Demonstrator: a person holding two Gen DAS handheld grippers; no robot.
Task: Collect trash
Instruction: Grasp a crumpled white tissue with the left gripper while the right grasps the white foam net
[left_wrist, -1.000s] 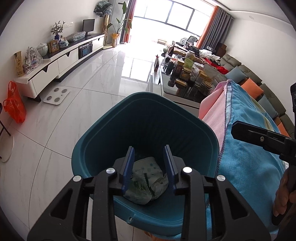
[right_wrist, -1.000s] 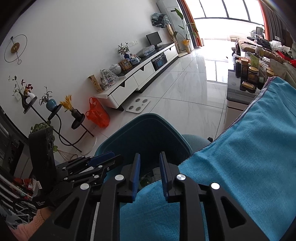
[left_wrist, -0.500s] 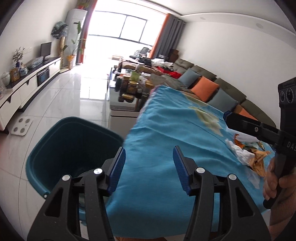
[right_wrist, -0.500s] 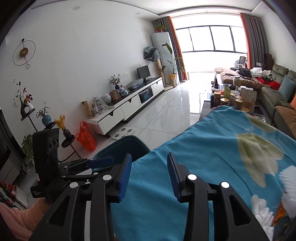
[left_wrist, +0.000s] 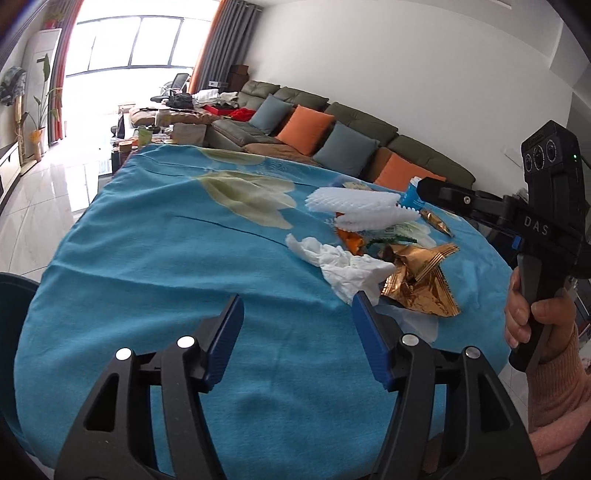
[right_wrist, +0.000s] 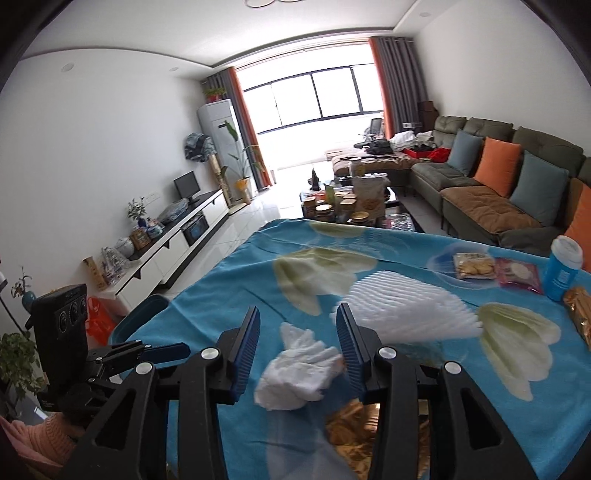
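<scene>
Blue cloth (left_wrist: 155, 258) with pale flower prints covers the table, and the trash lies in one loose heap toward my right side. I count one crumpled white tissue (left_wrist: 343, 266), one gold foil wrapper (left_wrist: 421, 280) touching it, two white foam nets (left_wrist: 354, 201) stacked one on the other, and an orange scrap (left_wrist: 351, 240) tucked under them. Farther back, in my right view, stand one blue cup (right_wrist: 563, 267) with a white lid and two snack packets (right_wrist: 474, 266) side by side. One corner of the teal bin (right_wrist: 142, 312) shows past the table's left edge.

My left gripper (left_wrist: 297, 341) points down at a slant over bare cloth, short of the heap. Its jaws have just been opening and stand wide, with nothing between them. My right gripper (right_wrist: 297, 347) also tilts downward, directly over the tissue. Its jaws have just been opening too and stand at a middling gap; the tissue shows between them, but the pads do not press it. My right hand (left_wrist: 532, 317) wraps the black handle upright, a pink sleeve (left_wrist: 554, 387) at the wrist.
</scene>
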